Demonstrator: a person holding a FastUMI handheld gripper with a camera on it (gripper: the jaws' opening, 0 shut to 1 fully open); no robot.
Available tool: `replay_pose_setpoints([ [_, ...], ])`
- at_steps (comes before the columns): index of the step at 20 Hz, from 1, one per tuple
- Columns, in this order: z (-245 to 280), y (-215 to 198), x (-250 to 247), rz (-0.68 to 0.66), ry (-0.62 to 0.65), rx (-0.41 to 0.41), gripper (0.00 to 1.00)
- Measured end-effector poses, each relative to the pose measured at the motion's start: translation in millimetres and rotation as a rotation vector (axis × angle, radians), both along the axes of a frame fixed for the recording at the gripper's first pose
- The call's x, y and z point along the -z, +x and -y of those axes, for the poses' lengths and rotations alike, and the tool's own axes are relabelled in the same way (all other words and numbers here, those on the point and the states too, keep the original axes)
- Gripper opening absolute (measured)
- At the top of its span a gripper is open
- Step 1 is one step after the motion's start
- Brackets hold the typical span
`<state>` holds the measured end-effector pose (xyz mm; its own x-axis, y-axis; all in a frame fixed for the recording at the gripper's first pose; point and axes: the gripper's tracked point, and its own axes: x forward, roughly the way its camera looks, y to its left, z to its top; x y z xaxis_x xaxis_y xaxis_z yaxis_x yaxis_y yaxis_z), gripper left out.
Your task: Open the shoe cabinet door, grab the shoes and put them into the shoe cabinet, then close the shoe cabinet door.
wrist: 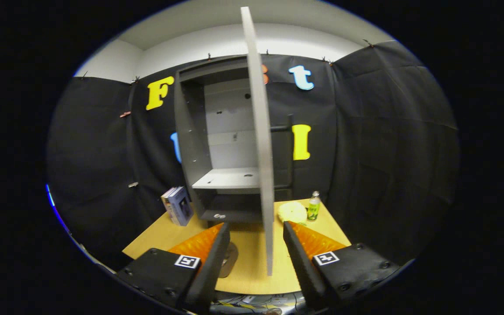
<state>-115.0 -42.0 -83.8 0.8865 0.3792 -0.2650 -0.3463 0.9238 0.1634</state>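
The grey shoe cabinet [190, 131] stands at the back of the wooden table [164, 236]. Its door [260, 131] is swung out toward me and I see it edge-on, its lower end between my fingers. A dark handle [289, 153] sticks out on the door's right face. Inside are a pale shelf [228, 177] and a darker lower compartment [230, 205], with a small pale thing [219, 215] at its front lip. A flat grey thing [230, 259], perhaps a shoe, lies by the left finger, partly hidden. My gripper [256, 227] is open, holding nothing.
Books [177, 205] lean on the table left of the cabinet. A yellow round thing [292, 212] and a small green bottle [313, 205] sit to the right of the door. Black cloth walls close in on all sides.
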Motion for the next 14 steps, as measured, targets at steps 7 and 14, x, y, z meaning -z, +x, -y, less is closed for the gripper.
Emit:
replay_pose_setpoints([
  [7,-101,-4,115,-0.257,-0.003,-0.120,0.98],
  [14,-174,29,240,-0.420,-0.021,-0.137,0.99],
])
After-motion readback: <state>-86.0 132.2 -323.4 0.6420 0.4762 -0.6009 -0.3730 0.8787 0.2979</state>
